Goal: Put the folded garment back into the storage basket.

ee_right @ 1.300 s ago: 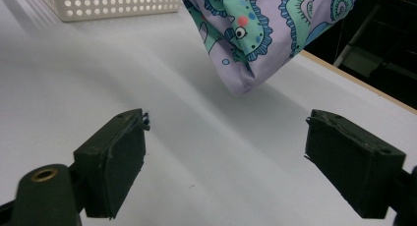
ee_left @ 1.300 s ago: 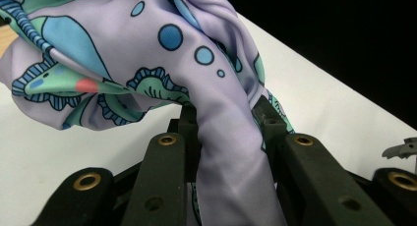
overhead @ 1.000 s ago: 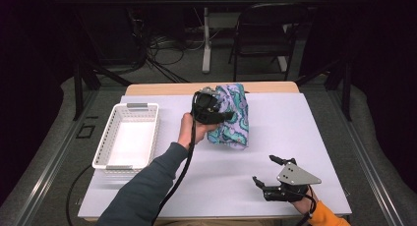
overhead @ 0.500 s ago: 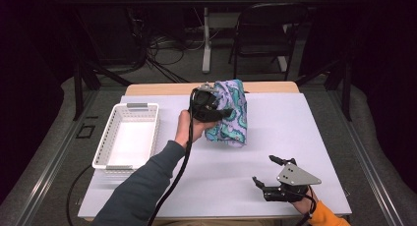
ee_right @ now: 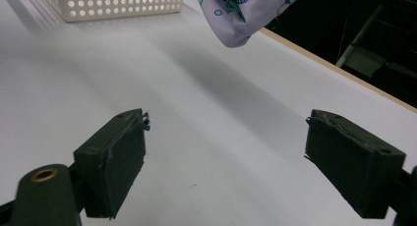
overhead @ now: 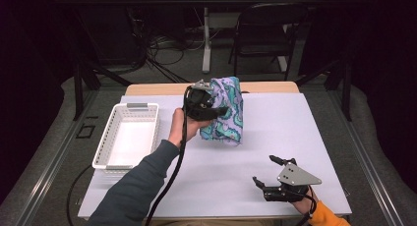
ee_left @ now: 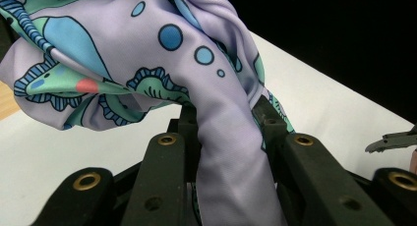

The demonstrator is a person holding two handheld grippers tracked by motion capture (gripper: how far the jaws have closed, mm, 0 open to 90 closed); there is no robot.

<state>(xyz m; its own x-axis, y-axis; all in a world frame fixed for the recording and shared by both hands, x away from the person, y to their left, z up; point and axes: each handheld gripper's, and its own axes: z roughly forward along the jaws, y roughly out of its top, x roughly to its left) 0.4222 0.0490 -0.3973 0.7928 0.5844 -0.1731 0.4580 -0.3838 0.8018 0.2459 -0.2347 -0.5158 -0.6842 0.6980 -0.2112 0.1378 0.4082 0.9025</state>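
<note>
A lilac cloth (overhead: 225, 110) printed with teal and blue shapes hangs above the middle of the white table. My left gripper (overhead: 209, 110) is shut on it and holds it lifted. In the left gripper view a fold of the cloth (ee_left: 147, 54) runs down between the two black jaws of the left gripper (ee_left: 223, 120). My right gripper (overhead: 264, 173) rests low near the table's front right edge, open, with nothing between its fingers. The right gripper view has its own right gripper (ee_right: 226, 142) over bare table, with the cloth's (ee_right: 246, 10) hanging corner ahead.
An empty white perforated basket (overhead: 109, 142) stands at the table's left side; its wall (ee_right: 118, 2) also appears far ahead in the right gripper view. The table's wooden back edge (overhead: 157, 88) and a dark chair (overhead: 260, 34) lie beyond.
The left gripper has lifted the cloth slightly higher and toward the back. The right gripper has stayed still.
</note>
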